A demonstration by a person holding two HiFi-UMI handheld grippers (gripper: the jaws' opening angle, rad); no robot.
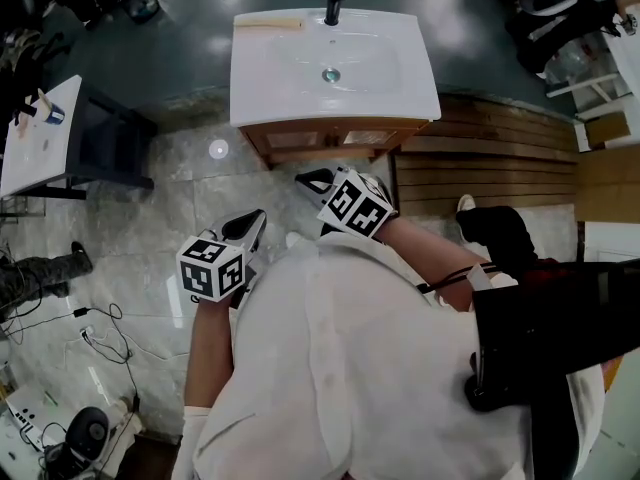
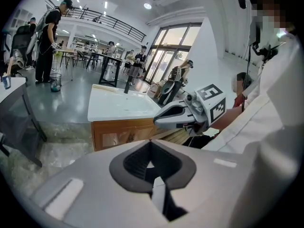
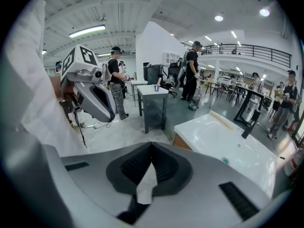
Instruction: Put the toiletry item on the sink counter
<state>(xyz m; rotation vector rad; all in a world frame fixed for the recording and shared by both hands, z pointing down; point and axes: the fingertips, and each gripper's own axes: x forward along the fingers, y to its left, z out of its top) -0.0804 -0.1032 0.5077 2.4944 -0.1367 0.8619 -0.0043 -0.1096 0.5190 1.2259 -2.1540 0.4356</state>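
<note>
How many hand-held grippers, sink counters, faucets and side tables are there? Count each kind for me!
hand-held grippers: 2, the left hand-held gripper and the right hand-held gripper
sink counter: 1
faucet: 1
side table: 1
Total: 5

Side table (image 1: 40, 133): white top on a dark frame, ahead of the left gripper (image 1: 250, 226) and well off to its left.
Cup (image 1: 50, 114): small, stands on that table.
Floor disc (image 1: 218, 149): round and pale, set in the marble-look tiles ahead of the left gripper.
Wooden slats (image 1: 490, 163): slatted decking ahead and to the right of the right gripper (image 1: 315, 180).
Cables (image 1: 100, 333): loose on the floor, behind and left of the left gripper.
Boot (image 1: 45, 268): dark, with a trouser leg, far left of the left gripper.
Bystander (image 3: 192, 70): in black, stands well beyond the right gripper.
Balcony railing (image 2: 114, 23): dark, high above and ahead of the left gripper.
</note>
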